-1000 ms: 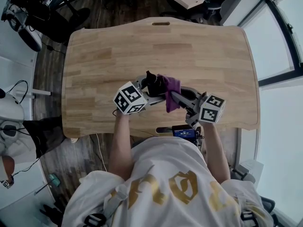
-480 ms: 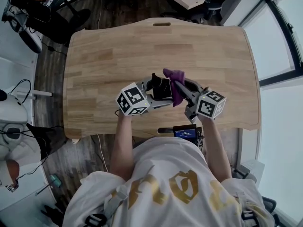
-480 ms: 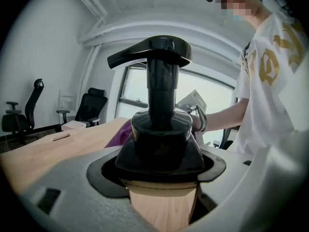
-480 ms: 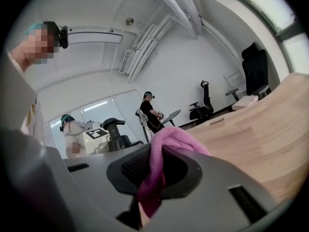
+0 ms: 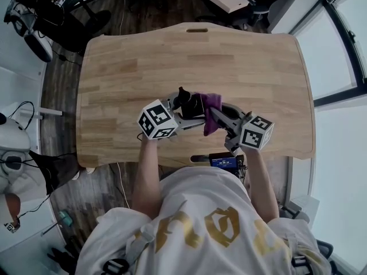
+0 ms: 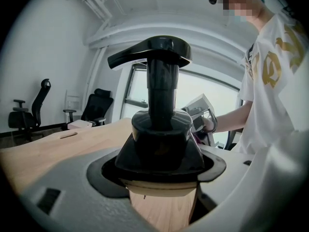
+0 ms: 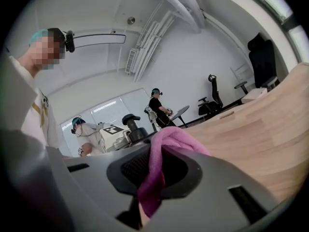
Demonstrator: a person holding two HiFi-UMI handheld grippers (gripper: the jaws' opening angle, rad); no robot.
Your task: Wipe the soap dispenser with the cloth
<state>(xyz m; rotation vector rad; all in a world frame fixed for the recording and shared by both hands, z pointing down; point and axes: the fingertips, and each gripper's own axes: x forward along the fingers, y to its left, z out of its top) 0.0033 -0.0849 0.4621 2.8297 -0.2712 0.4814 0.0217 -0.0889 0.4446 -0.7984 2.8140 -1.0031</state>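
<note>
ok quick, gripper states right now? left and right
Left gripper: shut on the soap dispenser, jaws around its body below the black pump.
Right gripper: shut on the purple cloth.

Pale wooden table [image 5: 229, 56], dark plank floor [image 5: 60, 79], large windows [image 5: 335, 44], black office chairs [image 6: 98, 108], white walls [image 6: 43, 47]

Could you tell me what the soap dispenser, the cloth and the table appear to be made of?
The soap dispenser looks like glossy black plastic: sharp highlights on its pump and collar. The cloth is soft purple-pink fabric, perhaps microfibre; it folds limply. The table looks like light wood, matte, with visible planks and grain.
</note>
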